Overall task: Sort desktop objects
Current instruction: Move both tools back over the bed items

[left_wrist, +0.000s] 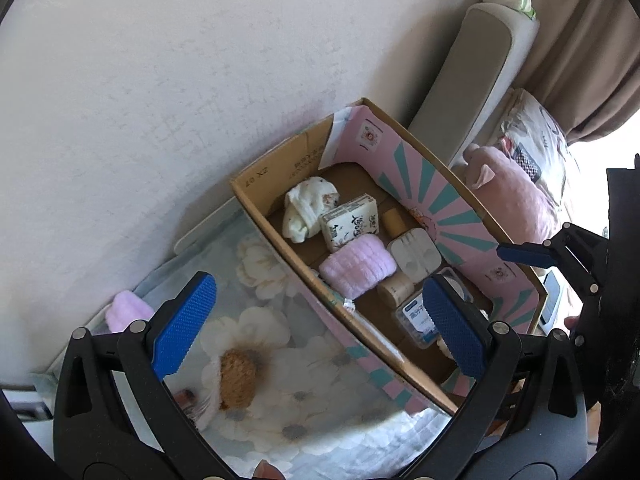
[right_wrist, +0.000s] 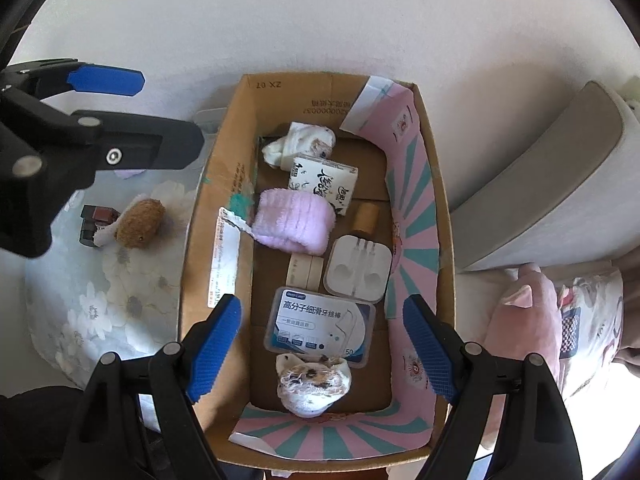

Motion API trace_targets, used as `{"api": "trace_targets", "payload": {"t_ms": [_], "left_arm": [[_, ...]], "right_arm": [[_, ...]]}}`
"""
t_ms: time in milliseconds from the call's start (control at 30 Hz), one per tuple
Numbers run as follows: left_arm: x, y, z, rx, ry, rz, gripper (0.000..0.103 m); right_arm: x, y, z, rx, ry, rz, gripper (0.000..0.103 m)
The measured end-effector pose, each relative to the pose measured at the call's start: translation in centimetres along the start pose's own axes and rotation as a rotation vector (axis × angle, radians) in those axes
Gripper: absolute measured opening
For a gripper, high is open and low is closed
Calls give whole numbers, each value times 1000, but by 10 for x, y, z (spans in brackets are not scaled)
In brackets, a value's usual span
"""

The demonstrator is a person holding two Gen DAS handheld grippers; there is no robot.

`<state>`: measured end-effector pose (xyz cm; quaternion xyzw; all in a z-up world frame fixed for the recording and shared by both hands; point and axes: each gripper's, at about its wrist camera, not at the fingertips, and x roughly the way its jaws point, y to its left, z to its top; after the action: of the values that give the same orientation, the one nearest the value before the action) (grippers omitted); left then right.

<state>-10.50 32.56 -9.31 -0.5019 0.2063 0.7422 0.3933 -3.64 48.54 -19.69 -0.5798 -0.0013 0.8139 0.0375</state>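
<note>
Cardboard box (right_wrist: pixel 208 208) holds two rolled cloths (right_wrist: pixel 312 384), one pink towel (right_wrist: pixel 294 220).

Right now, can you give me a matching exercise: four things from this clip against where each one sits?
Things:
1. pink towel
2. brown plush toy
3. floss pick case
4. white charger holder

Places:
A. outside the box, on the flowered cloth
B. mid-box, just below the tissue pack
C. between the right gripper's open fingers
D. against the pink striped wall

Pairs: 1-B, 2-A, 3-C, 4-D
</note>
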Motion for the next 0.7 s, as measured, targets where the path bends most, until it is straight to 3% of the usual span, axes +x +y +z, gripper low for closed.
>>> {"api": "trace_targets", "payload": {"t_ms": [433,700], "left_arm": [[-28,19,-20,0,-33,74,103],[-75,79,-51,-134,-91,136,103]], "right_arm": [[-17,8,4,65,-28,52,80],[-49,30,28,39,-132,96,80]]}}
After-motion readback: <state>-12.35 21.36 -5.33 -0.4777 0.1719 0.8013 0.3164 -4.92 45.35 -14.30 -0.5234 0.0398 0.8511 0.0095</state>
